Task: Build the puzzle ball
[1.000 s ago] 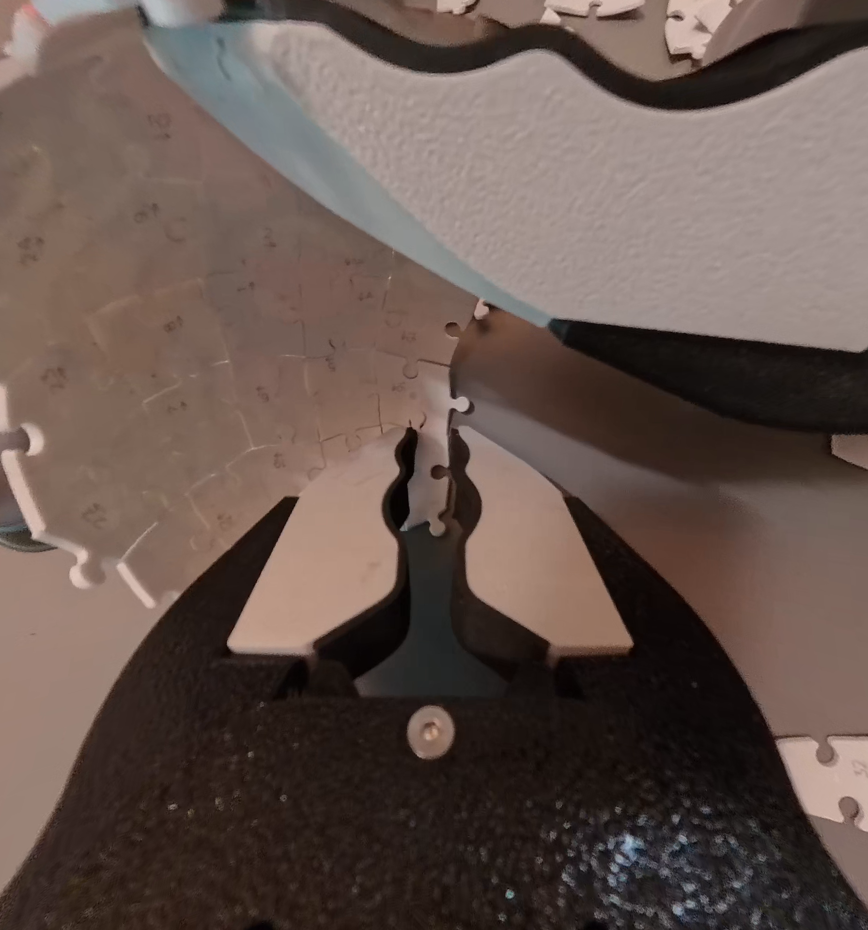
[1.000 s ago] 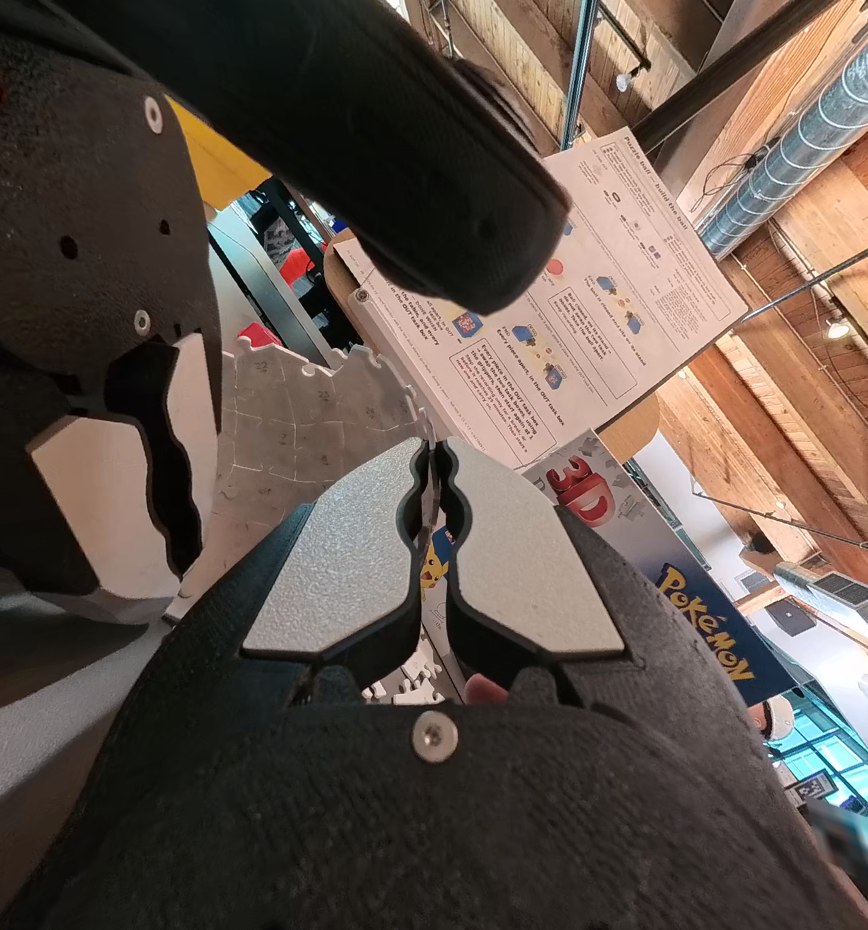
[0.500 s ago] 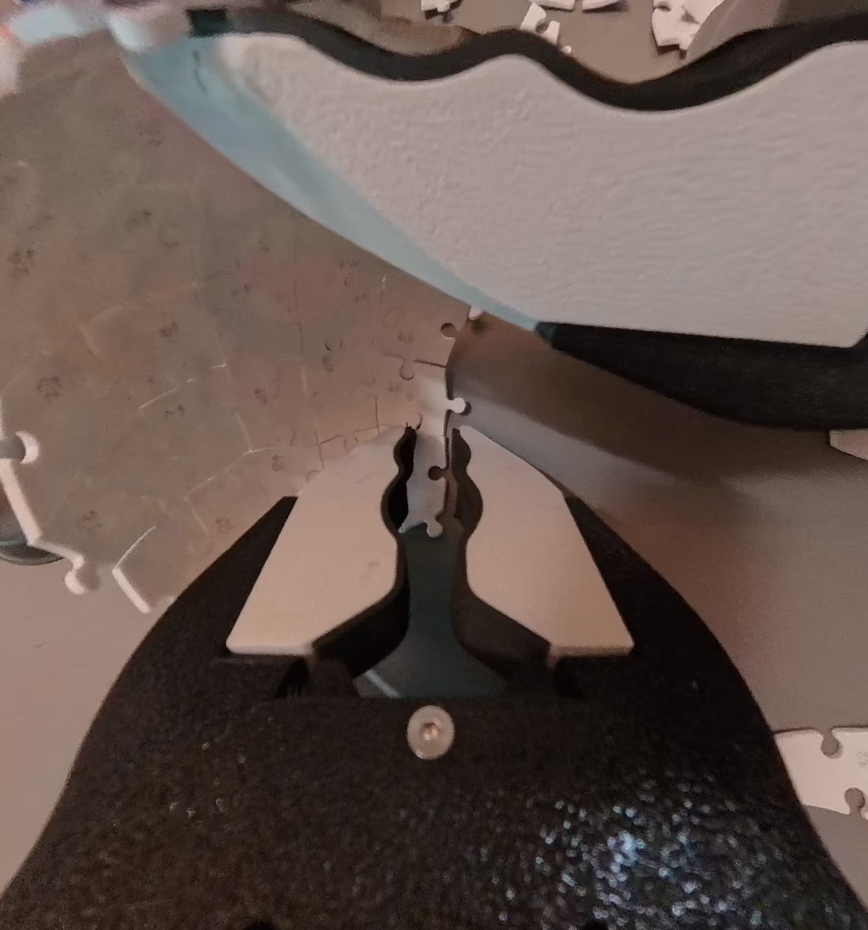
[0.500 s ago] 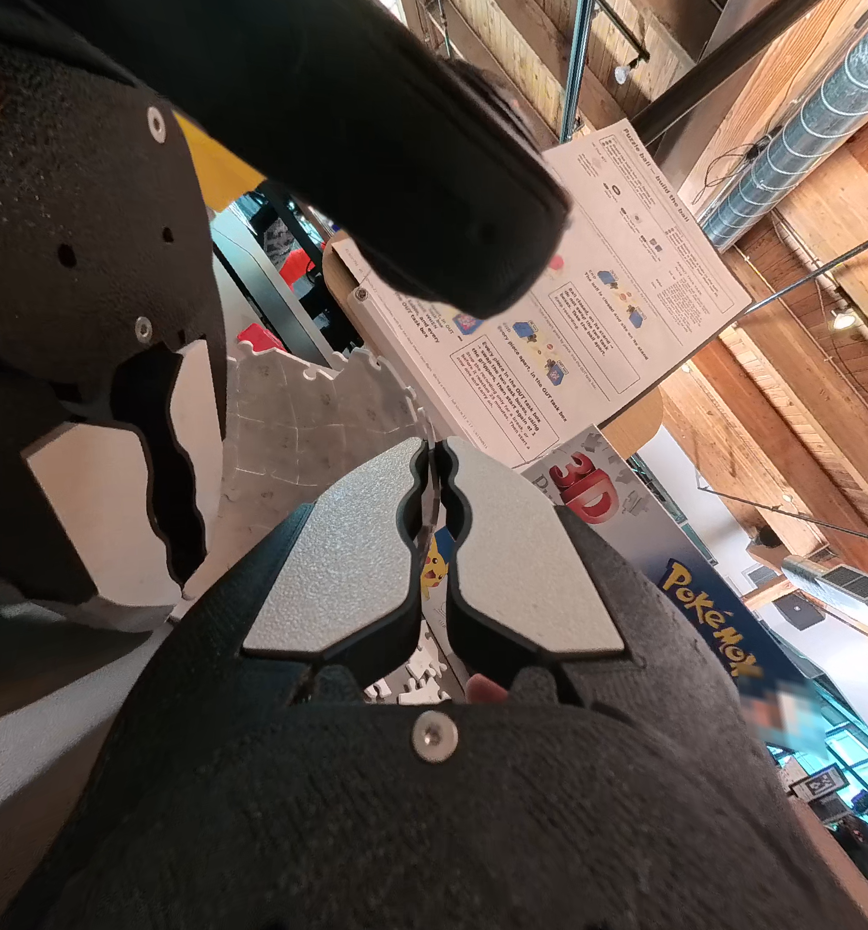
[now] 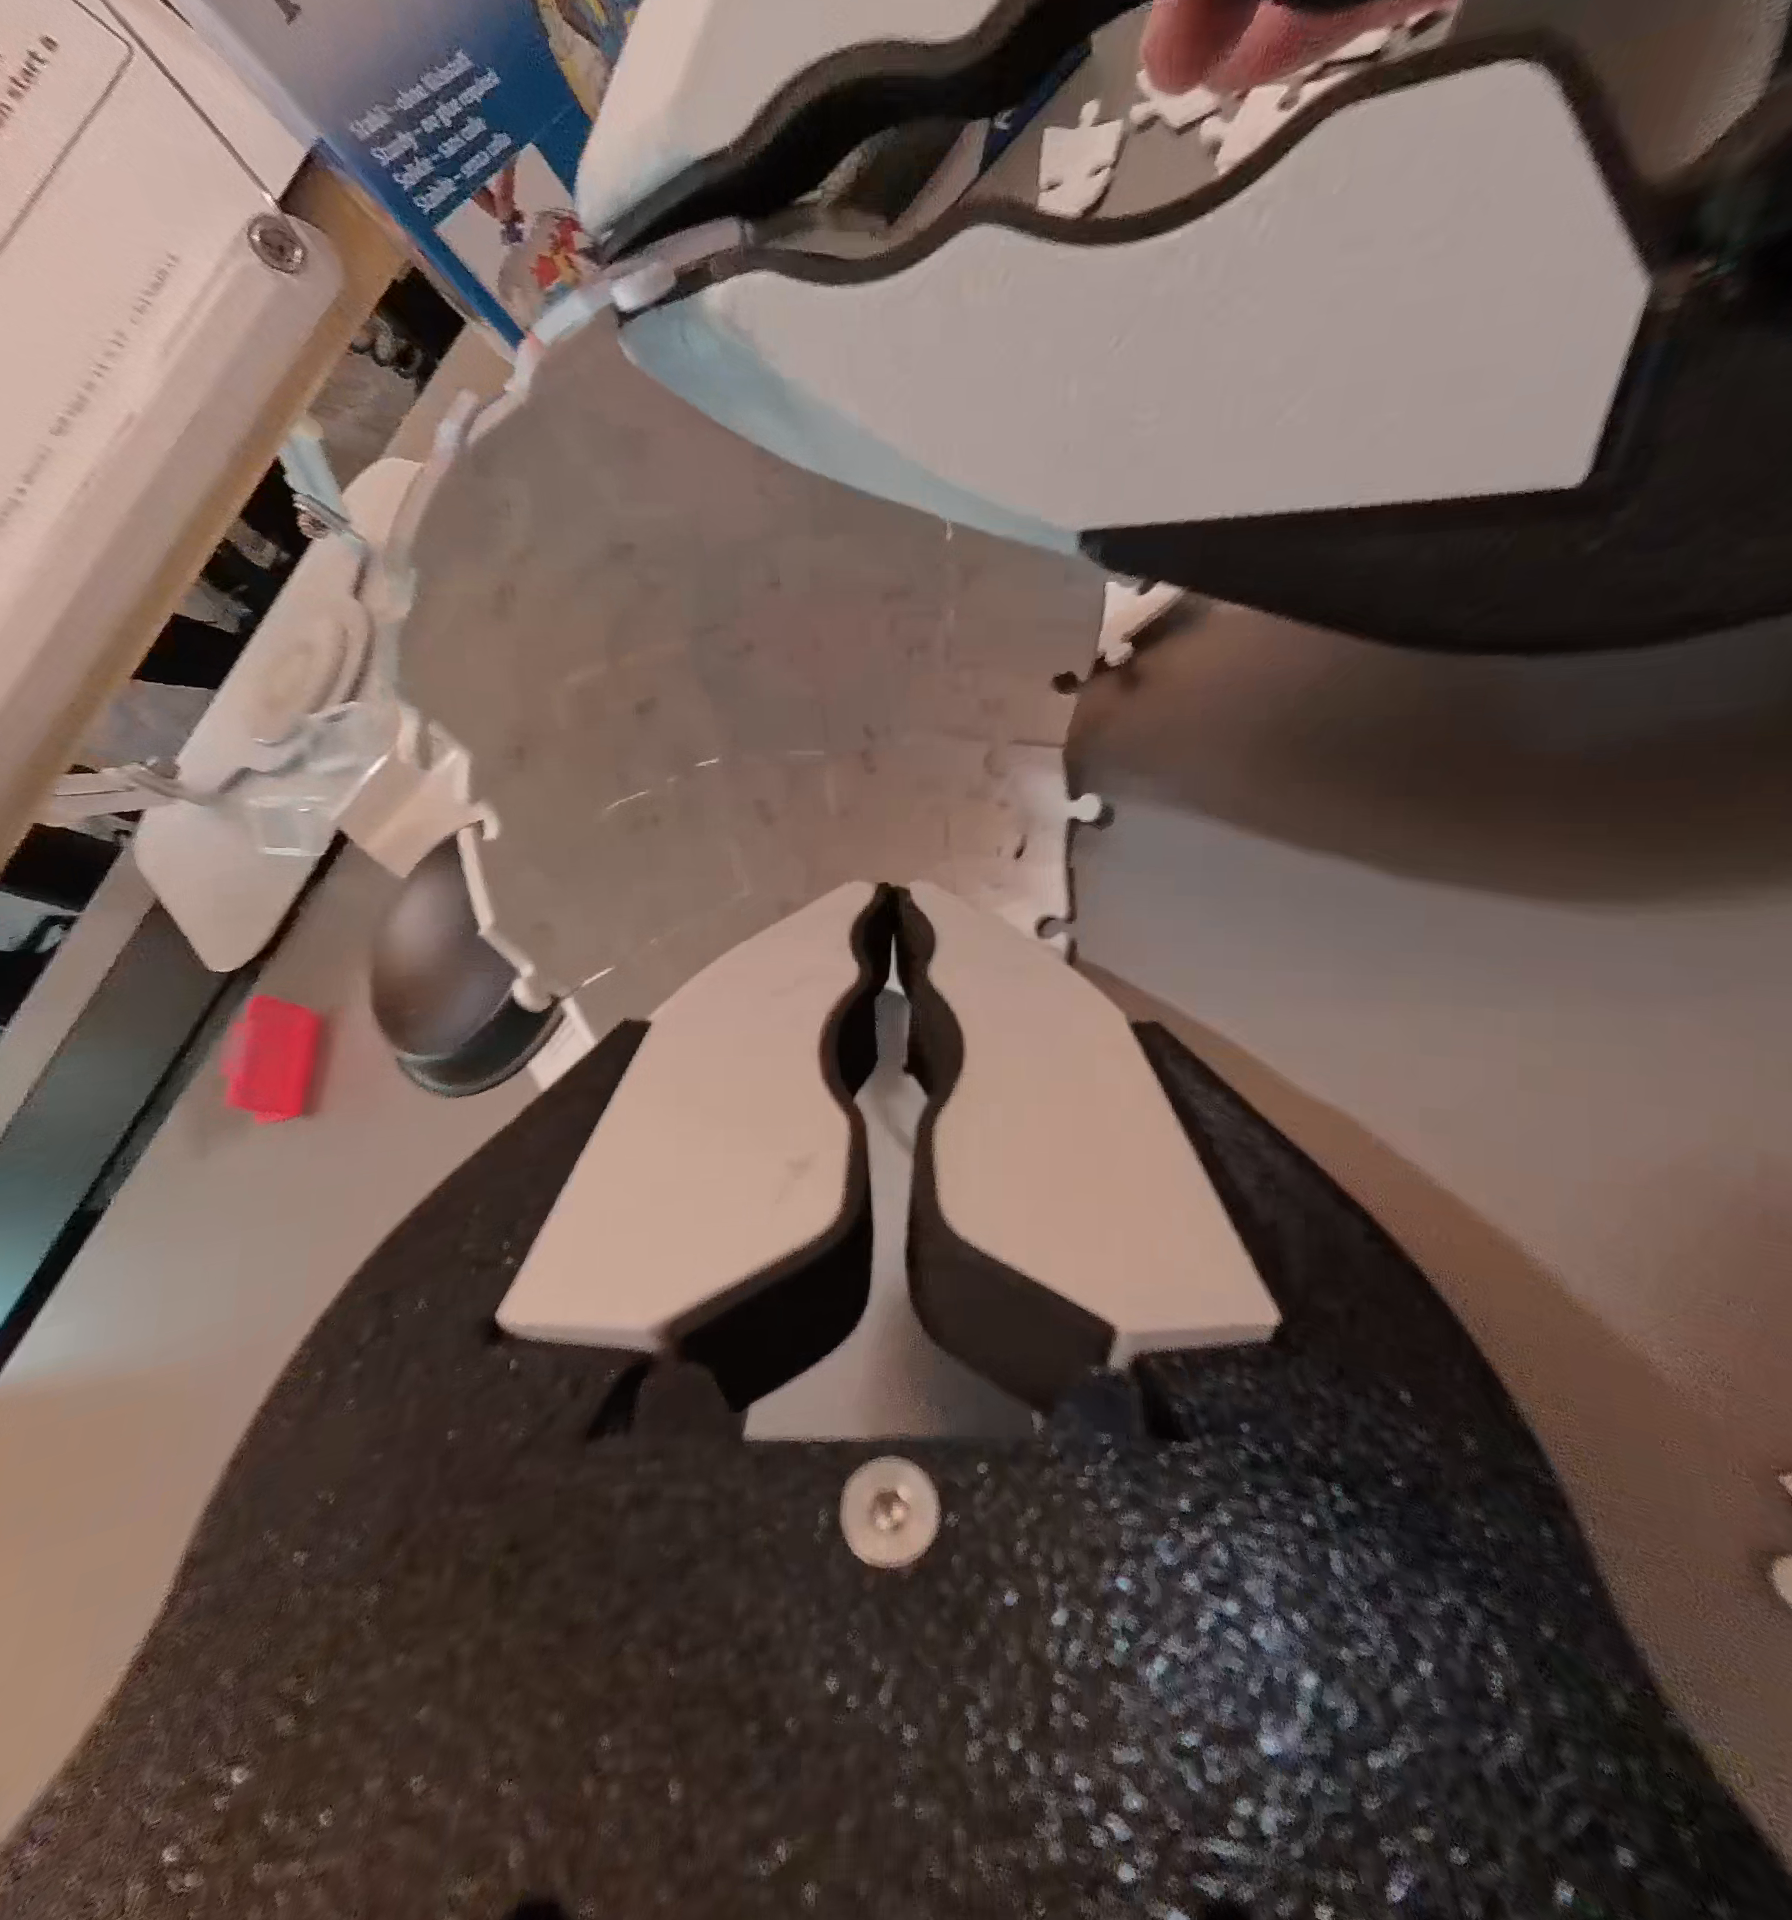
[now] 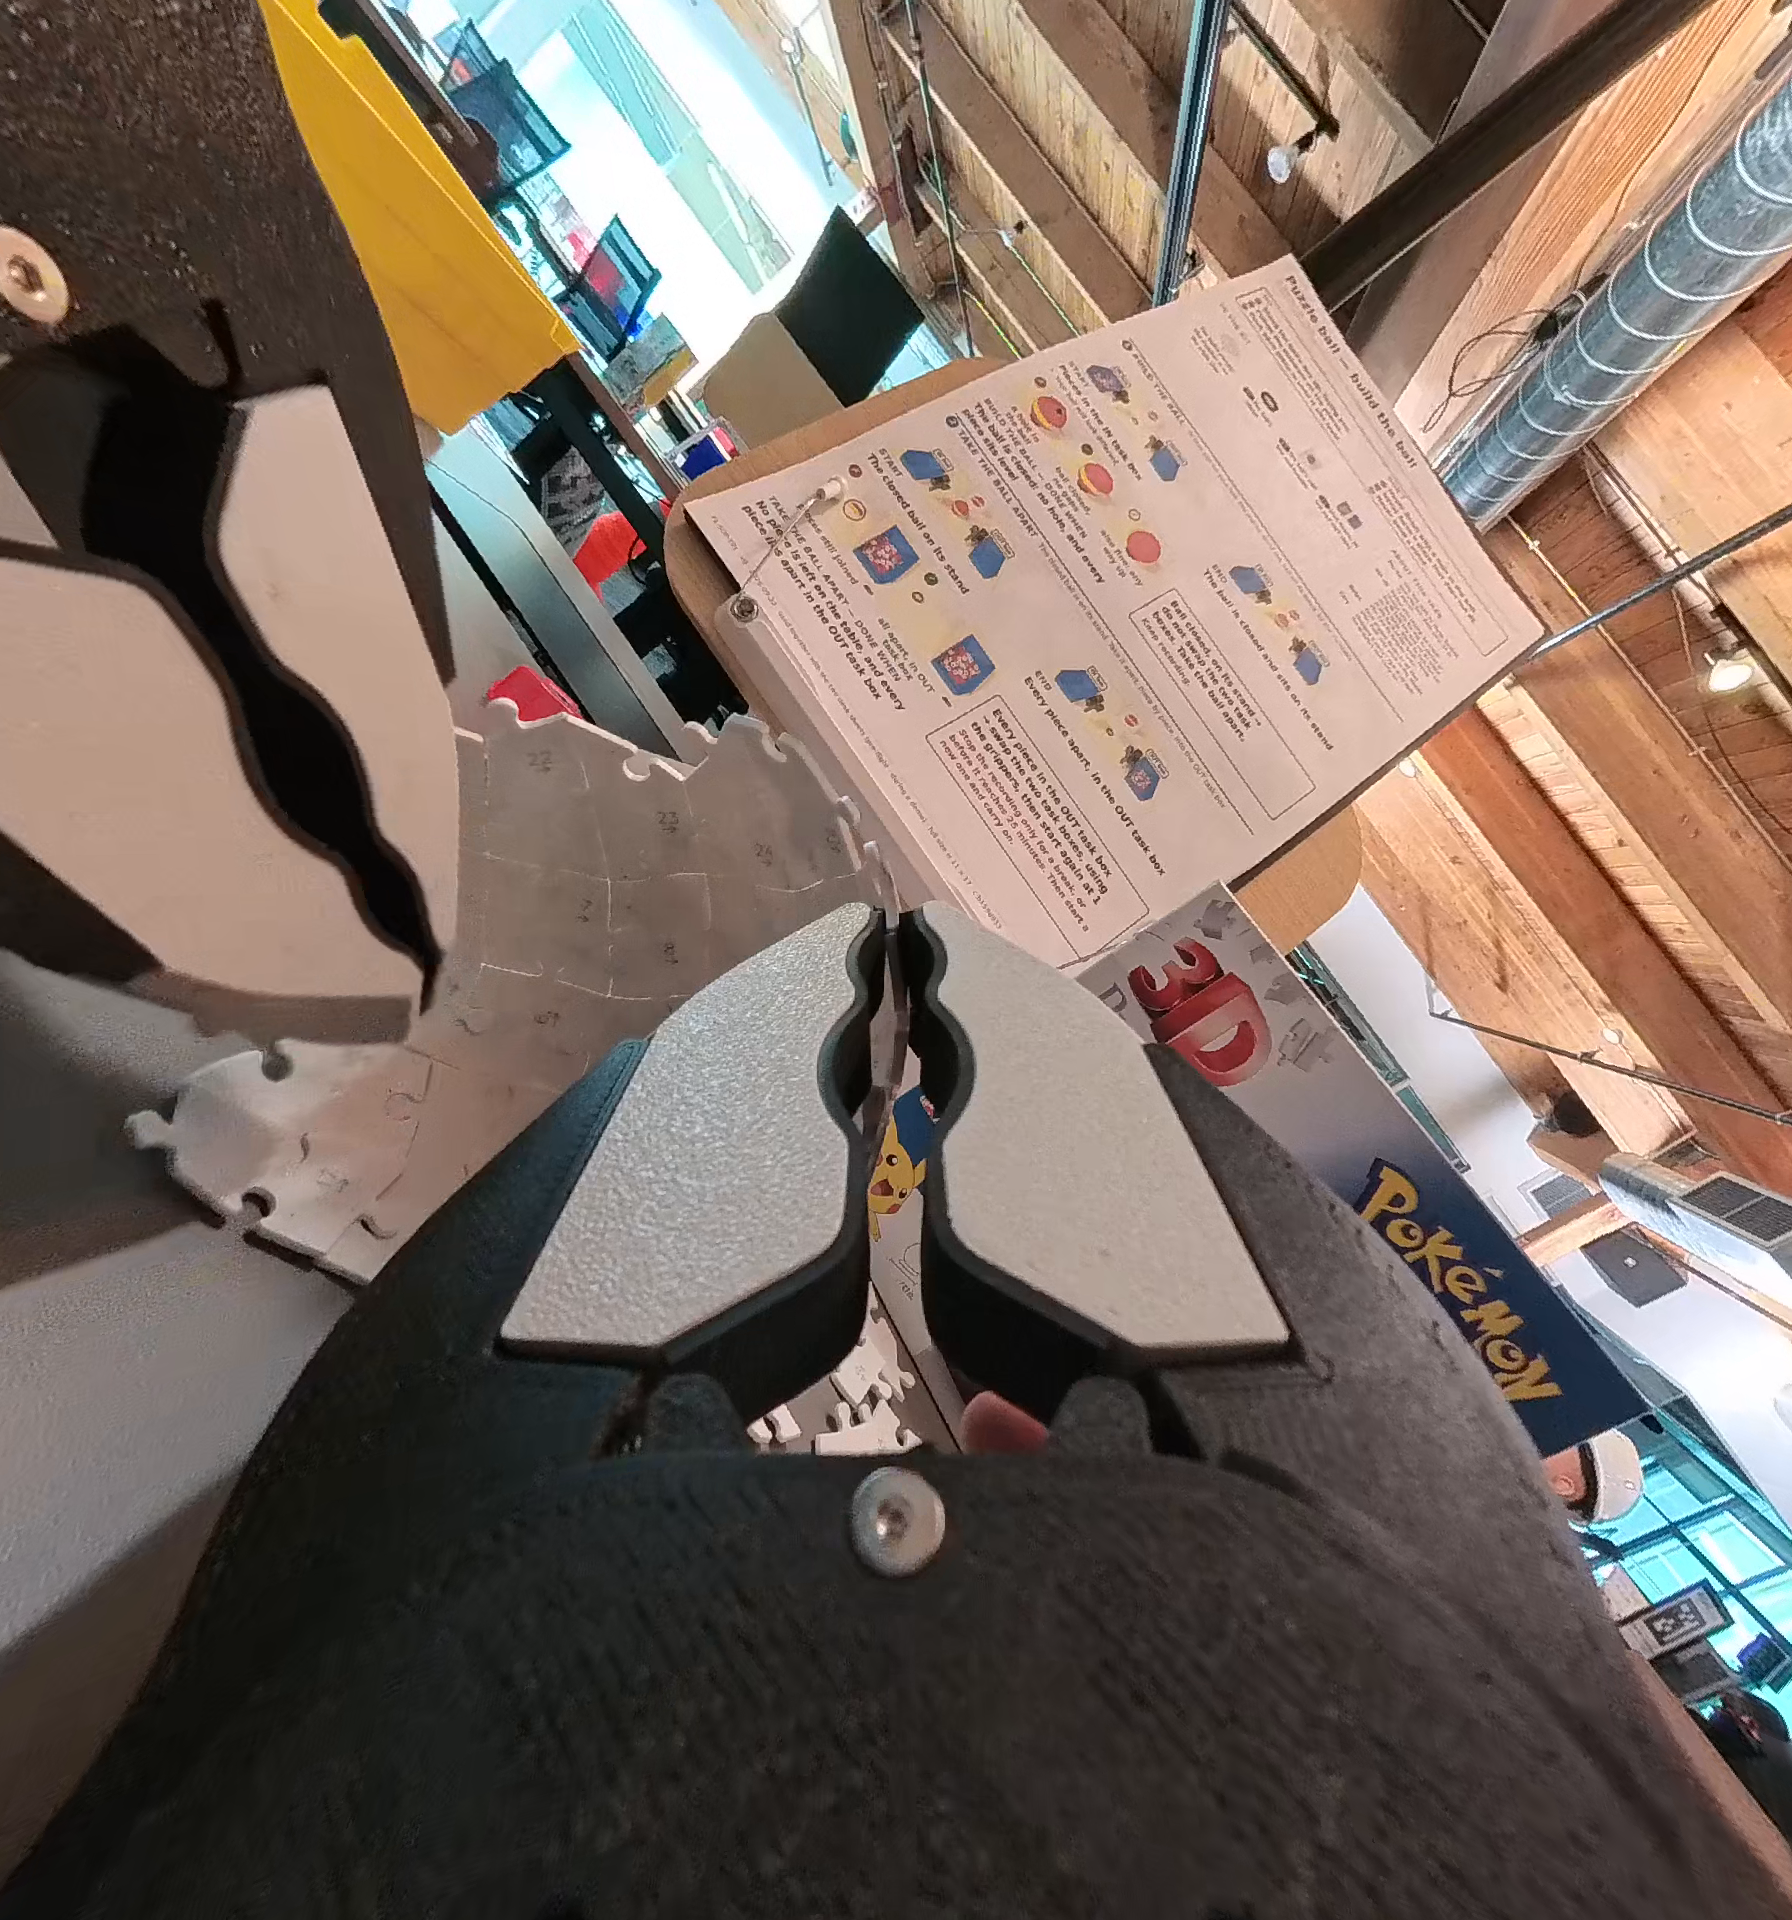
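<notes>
Above grey table point(image 5: 1443, 1091), both tools, left point(image 5: 890, 914) and right point(image 6: 894, 925), apparently pinch opposite edges of puzzle shell point(image 5: 726, 707).

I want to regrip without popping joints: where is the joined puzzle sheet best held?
Probably as now, by its edges. The joined puzzle sheet is a thin curved shell of interlocked pieces, held off the table. The left gripper pinches its lower edge edge-on, the right gripper another rim; both faces are exposed, so flat pads can clamp across a seam.

A red block point(image 5: 274, 1058) lies on the grey table point(image 5: 1494, 1039), near a printed instruction sheet point(image 6: 1131, 582).
</notes>
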Demonstrator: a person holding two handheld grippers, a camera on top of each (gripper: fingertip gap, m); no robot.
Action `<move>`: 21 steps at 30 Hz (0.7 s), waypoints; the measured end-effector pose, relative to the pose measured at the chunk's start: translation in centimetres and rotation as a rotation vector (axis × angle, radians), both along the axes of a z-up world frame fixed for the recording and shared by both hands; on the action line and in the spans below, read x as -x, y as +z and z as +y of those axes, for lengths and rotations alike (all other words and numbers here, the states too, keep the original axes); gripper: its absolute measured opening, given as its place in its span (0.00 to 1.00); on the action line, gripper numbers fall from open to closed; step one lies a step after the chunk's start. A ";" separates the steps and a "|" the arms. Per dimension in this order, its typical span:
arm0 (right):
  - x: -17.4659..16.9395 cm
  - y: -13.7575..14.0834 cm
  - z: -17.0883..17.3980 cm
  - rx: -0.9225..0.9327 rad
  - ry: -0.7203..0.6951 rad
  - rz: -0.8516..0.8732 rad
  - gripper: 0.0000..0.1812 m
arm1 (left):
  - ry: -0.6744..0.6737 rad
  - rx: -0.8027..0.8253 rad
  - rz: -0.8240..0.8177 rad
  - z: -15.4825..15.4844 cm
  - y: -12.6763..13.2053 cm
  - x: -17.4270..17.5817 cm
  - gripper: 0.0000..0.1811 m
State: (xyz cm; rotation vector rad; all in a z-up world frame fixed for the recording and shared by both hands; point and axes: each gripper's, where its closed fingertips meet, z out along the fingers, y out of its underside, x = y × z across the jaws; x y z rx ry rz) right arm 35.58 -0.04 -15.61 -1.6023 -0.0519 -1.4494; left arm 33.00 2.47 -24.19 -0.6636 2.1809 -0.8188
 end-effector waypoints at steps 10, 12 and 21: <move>0.0 0.0 0.0 -0.002 0.003 -0.001 0.02 | -0.370 -0.191 -0.243 -1.6 1.3 0.6 0.00; 0.0 0.0 0.1 -0.002 0.002 -0.001 0.02 | -0.426 -0.322 -0.334 -1.7 1.0 0.4 0.00; 0.0 0.0 0.0 -0.005 0.001 0.001 0.02 | -0.421 -0.633 -0.430 -1.5 -0.4 0.3 0.00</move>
